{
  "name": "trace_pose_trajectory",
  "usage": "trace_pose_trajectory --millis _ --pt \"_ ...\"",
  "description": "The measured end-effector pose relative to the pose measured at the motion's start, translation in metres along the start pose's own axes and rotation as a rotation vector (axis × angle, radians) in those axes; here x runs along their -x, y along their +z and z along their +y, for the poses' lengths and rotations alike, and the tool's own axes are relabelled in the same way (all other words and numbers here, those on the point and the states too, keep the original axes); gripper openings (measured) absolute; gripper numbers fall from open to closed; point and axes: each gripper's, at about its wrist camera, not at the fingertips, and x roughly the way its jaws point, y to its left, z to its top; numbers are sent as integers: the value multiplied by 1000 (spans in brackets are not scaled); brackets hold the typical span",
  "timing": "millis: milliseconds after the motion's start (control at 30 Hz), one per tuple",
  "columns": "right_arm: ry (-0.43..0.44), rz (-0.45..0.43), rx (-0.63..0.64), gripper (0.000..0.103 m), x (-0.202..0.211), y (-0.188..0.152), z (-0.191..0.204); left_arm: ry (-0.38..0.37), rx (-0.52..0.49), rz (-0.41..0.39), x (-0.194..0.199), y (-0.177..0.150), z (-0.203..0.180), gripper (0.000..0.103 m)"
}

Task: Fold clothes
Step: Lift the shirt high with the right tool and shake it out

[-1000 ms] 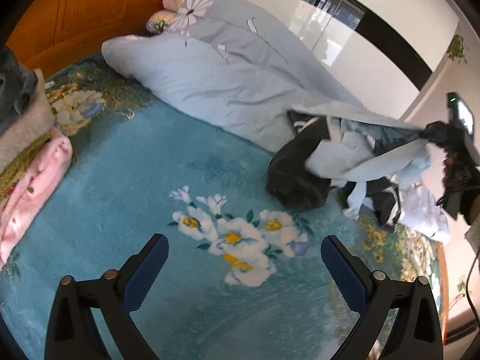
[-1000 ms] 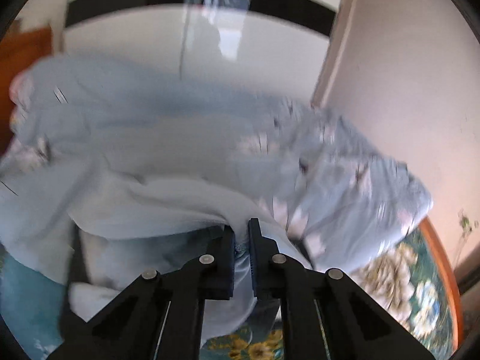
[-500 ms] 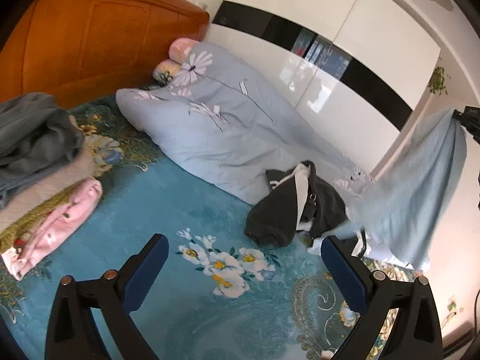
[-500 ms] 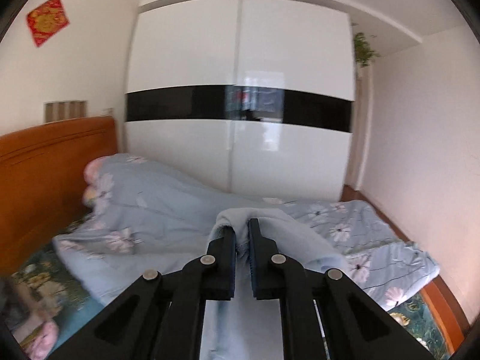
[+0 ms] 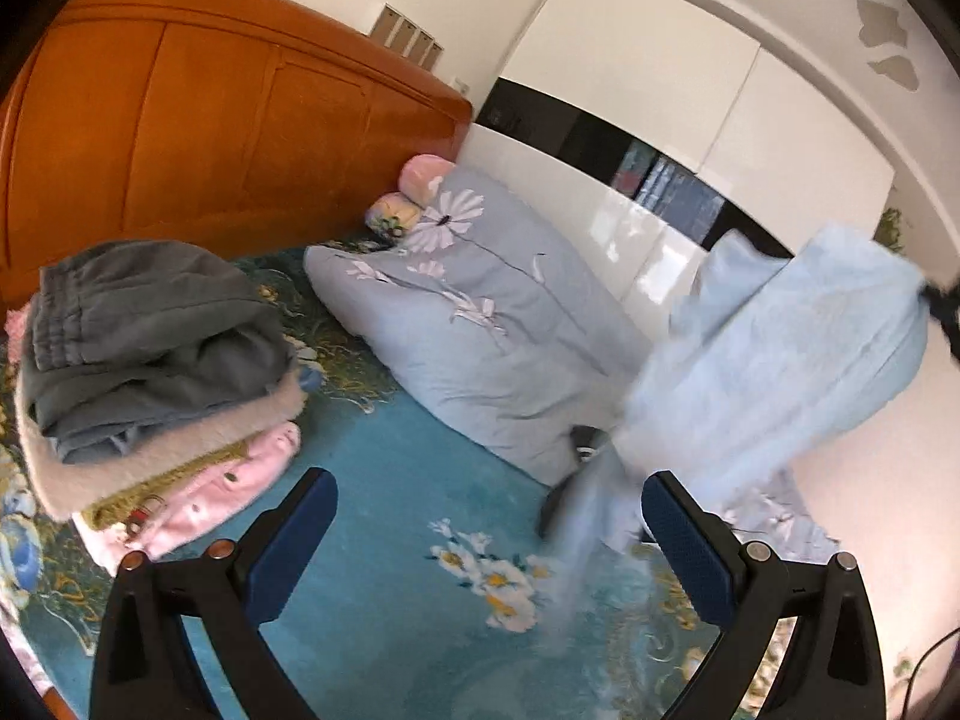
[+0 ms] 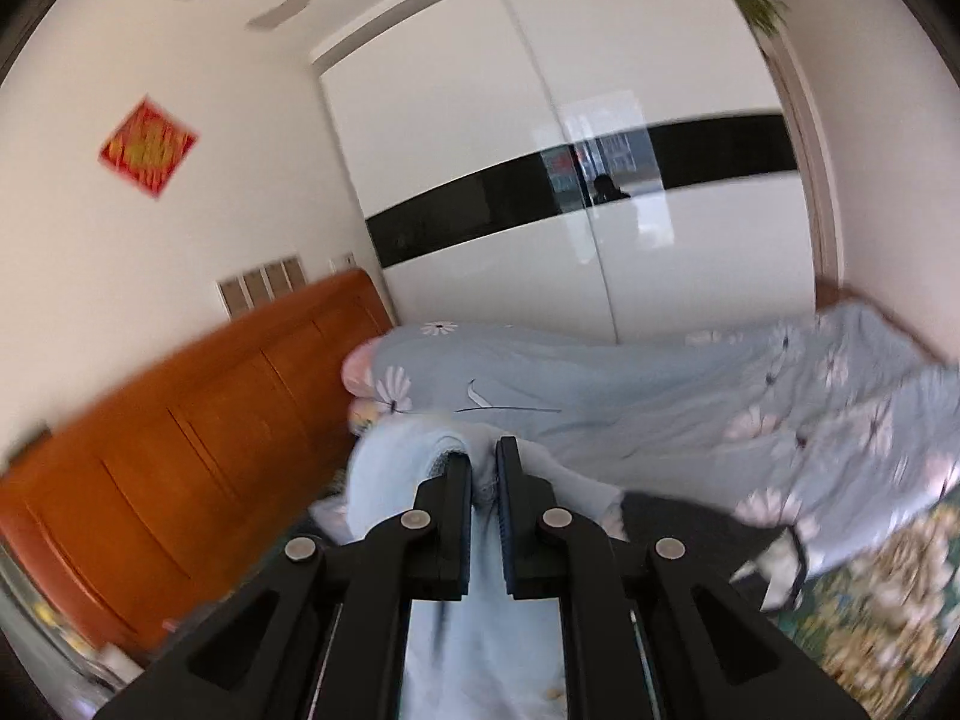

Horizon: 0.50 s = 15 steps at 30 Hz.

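My right gripper (image 6: 483,468) is shut on a light blue garment (image 6: 474,648), which hangs down from its fingers. In the left wrist view the same light blue garment (image 5: 774,360) hangs in the air at the right, above the teal floral bedspread (image 5: 384,570), its lower end blurred. My left gripper (image 5: 489,516) is open and empty, low over the bedspread, left of the garment. A dark garment (image 5: 585,441) lies mostly hidden behind the blue one.
A stack of folded clothes (image 5: 150,372) sits at the left: grey on top, beige, then pink. A grey-blue flowered duvet (image 5: 480,324) lies along the far side. An orange wooden headboard (image 5: 210,132) and a white wardrobe (image 6: 600,180) stand behind.
The right gripper has lifted the light blue garment off the pile of clothes and swung it left, toward the left gripper. The left gripper's view tilted up; its jaws stayed open.
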Motion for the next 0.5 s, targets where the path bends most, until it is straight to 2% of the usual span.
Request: trace_pose_trajectory --millis 67,133,200,233,267,333,400,500 --pt "-42 -3 -30 8 20 -9 -31 -6 -32 21 -5 -6 -7 103" --pt "-113 23 -38 8 36 -34 -64 -9 -67 59 -15 -15 -14 103" --pt "-216 99 -30 8 40 -75 -110 -13 -70 100 -27 -28 -19 103" --pt "-261 144 -34 8 38 -99 -132 -20 -65 128 -36 -36 -21 103" --pt "-339 225 -39 8 34 -136 -163 -24 -62 148 -42 -43 -24 103" --pt "-441 351 -53 8 24 -192 -206 -20 -74 199 -58 -57 -31 103" --pt "-540 516 -131 8 22 -258 -263 2 -95 261 -77 -73 -38 103" --pt "-609 616 -279 8 33 -307 -320 33 -116 360 -102 -97 -46 103"
